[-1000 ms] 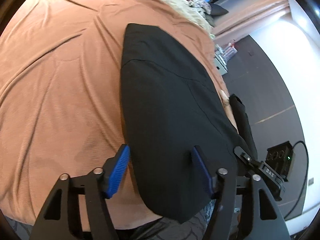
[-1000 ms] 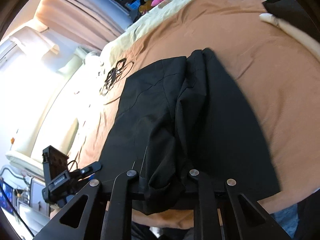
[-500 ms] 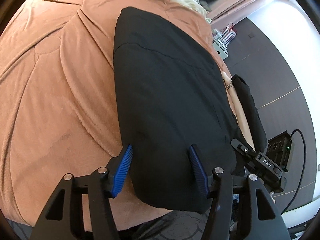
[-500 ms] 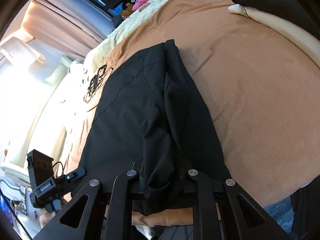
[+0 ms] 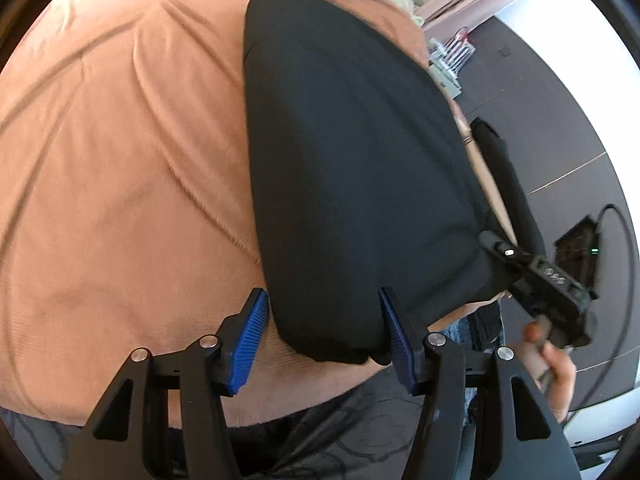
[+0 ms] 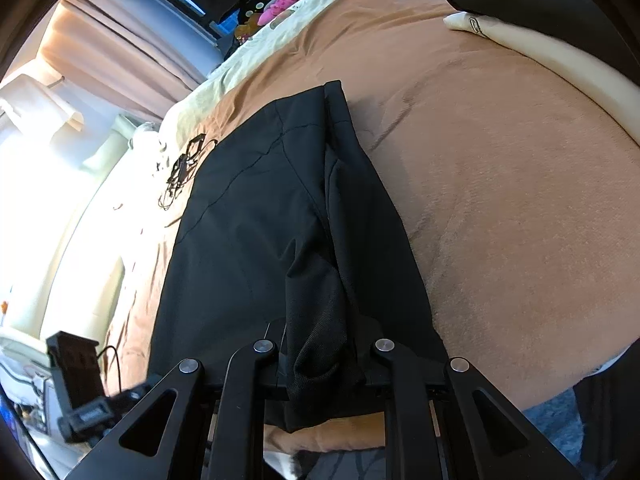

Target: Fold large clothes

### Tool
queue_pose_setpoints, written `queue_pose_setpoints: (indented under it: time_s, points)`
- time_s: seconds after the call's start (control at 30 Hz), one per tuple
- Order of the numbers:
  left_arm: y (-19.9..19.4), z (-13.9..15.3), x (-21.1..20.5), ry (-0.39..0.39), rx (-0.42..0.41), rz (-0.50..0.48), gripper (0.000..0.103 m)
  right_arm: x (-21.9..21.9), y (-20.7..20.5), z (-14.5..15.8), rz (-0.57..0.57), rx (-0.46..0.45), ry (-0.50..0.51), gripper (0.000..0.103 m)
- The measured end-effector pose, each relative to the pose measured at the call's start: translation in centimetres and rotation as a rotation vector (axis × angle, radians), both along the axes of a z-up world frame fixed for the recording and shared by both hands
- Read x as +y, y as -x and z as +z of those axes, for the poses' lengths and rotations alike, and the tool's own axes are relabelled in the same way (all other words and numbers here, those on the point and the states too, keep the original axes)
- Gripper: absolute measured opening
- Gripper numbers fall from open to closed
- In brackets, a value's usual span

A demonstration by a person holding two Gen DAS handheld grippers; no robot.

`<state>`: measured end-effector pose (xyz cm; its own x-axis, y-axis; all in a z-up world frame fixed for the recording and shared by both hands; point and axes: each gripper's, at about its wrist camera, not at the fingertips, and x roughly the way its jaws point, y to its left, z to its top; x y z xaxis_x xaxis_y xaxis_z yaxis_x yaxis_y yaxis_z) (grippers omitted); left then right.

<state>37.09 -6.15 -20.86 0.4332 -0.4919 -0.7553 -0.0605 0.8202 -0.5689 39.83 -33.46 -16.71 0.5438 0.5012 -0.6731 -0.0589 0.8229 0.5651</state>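
While the black garment (image 6: 280, 216) lies lengthwise on the bed, each hand-held gripper sits at its near hem.

Nearest, the right hand-held gripper (image 6: 322, 354) is clenched on a bunched fold of the hem, probably to lift that end over for the next fold; the left hand-held gripper (image 5: 322, 330) is released, its blue pads (image 5: 250, 340) straddling the near corner without pinching it, seemingly ready to take hold. Beyond, the cloth lies fairly flat on the brown bedspread (image 5: 120, 160), with a cable tangle (image 6: 182, 168) beside its far end. Farther off are pale bedding (image 6: 256, 60), heaped clothes (image 6: 284, 0), curtains (image 6: 100, 40) and a bright window.
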Motion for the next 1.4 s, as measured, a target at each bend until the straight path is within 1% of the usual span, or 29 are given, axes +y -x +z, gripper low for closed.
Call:
queue_pose_setpoints:
  time_s: [0.03,0.07,0.13,0.17,0.2,0.23,0.3,0.37,0.43,0.5,0.57,0.67,0.73,0.77,0.8,0.87,0.97,1.07,1.2,1.33,1.4]
  points:
    - [-0.1,-0.2,0.1,0.015,0.004,0.005,0.058,0.2,0.1,0.1,0.005,0.002,0.016,0.017]
    - [0.0,-0.1,0.1,0.014,0.001,0.004,0.058,0.3,0.1,0.3,0.006,0.005,0.029,0.021]
    - [0.1,0.8,0.1,-0.011,-0.015,-0.010,0.057,0.4,0.3,0.7,0.008,0.008,0.071,0.033]
    - [0.1,1.5,0.2,-0.022,-0.023,-0.015,0.057,0.3,0.4,0.9,0.009,0.006,0.084,0.041]
    - [0.1,2.0,0.4,-0.028,-0.026,-0.018,0.057,0.1,0.4,1.2,0.017,0.002,0.088,0.045]
    - [-0.1,2.5,0.5,-0.027,-0.030,-0.016,0.057,-0.2,0.4,1.4,0.027,0.000,0.084,0.047]
    - [-0.8,3.2,0.3,-0.030,-0.043,-0.007,0.058,-0.8,0.3,1.6,0.026,-0.001,0.082,0.060]
    - [-1.4,3.6,0.6,-0.031,-0.053,0.007,0.059,-1.4,0.0,1.5,0.019,0.006,0.080,0.067]
    - [-2.0,3.3,0.9,-0.022,-0.045,0.025,0.061,-1.8,-0.3,0.8,0.024,0.024,0.057,0.068]
    - [-2.8,2.5,0.9,0.001,-0.024,0.038,0.062,-1.9,-0.6,0.0,0.026,0.043,0.044,0.069]
    - [-3.2,1.7,0.9,0.006,-0.014,0.042,0.062,-2.1,-0.8,-1.1,0.030,0.067,0.026,0.069]
    - [-3.2,0.9,0.4,0.009,-0.018,0.042,0.063,-2.7,-0.9,-2.9,0.030,0.100,-0.050,0.068]
    - [-3.1,1.0,0.1,0.004,-0.028,0.034,0.052,-2.9,-0.8,-3.4,0.045,0.094,-0.099,0.055]
    - [-3.1,1.4,-0.2,-0.009,-0.034,0.025,0.046,-2.8,-0.7,-3.4,0.061,0.094,-0.129,0.041]
    - [-3.0,1.8,-0.5,-0.036,-0.043,0.014,0.039,-2.8,-0.5,-3.2,0.068,0.089,-0.146,0.035]
    - [-3.1,2.7,-0.9,-0.077,-0.048,0.000,0.034,-2.3,-0.3,-2.8,0.084,0.080,-0.153,0.029]
    - [-2.9,3.5,-0.2,-0.072,-0.046,-0.006,0.030,-1.8,0.3,-2.4,0.095,0.081,-0.172,0.026]
    - [-1.7,4.4,0.4,-0.098,-0.049,-0.025,0.030,-1.5,1.5,-2.4,0.119,0.096,-0.215,0.026]
    - [0.5,4.4,0.8,-0.131,-0.031,-0.046,0.030,0.0,3.7,-2.4,0.182,0.101,-0.194,0.026]
    - [2.9,4.1,1.4,-0.132,-0.020,-0.056,0.030,0.9,6.2,-2.8,0.217,0.116,-0.200,0.026]
    - [3.3,3.8,1.7,-0.124,-0.010,-0.066,0.034,1.5,6.6,-2.7,0.237,0.110,-0.169,0.026]
